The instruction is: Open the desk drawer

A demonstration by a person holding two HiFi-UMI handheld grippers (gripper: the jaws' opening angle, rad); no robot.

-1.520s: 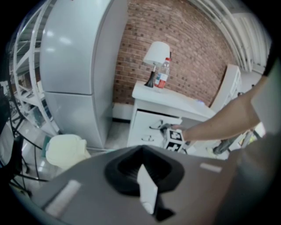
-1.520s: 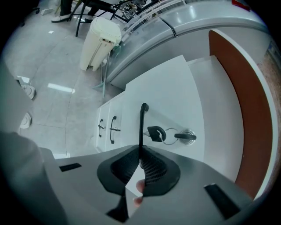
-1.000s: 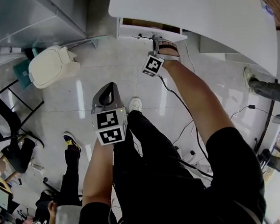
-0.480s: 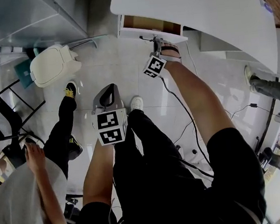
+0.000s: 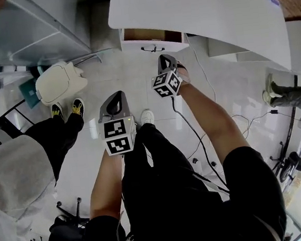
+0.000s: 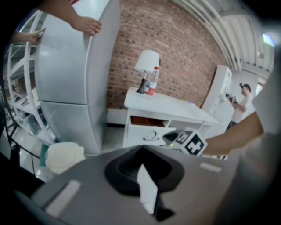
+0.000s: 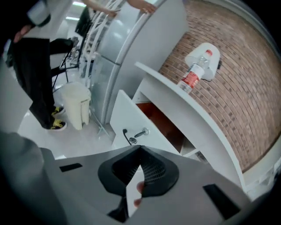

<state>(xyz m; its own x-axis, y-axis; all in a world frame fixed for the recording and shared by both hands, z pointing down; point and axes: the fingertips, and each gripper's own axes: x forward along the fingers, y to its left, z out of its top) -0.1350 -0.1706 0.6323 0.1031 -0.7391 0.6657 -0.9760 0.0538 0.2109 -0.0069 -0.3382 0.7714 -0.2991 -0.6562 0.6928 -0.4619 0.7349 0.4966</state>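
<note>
The drawer (image 5: 152,39) stands part-way out from under the white tabletop (image 5: 208,8), at the end nearest the tall grey cabinet (image 6: 72,66). Its brown inside shows above the white front, and a dark handle (image 7: 127,136) hangs on that front. The right hand-held gripper (image 5: 165,59) points at the drawer from close by but is apart from the handle. Its jaws are pressed together with nothing between them. The left hand-held gripper (image 5: 118,97) is held lower and well back from the drawer, over the person's leg, with its jaws likewise closed and empty. On the tabletop, against the red brick wall (image 6: 175,52), stand a white lamp (image 6: 146,62) and just beside it a clear bottle (image 7: 192,75) with a red label. The floor (image 5: 232,91) is pale, glossy tile, with thin black cables (image 5: 193,134) trailing across it beside the person's legs. A cream lidded bin (image 5: 59,81) sits on the floor near the foot of the cabinet. Another person in dark trousers and yellow-and-black shoes (image 5: 67,109) stands next to the bin, and a hand (image 6: 86,24) rests on the cabinet's upper edge.
</note>
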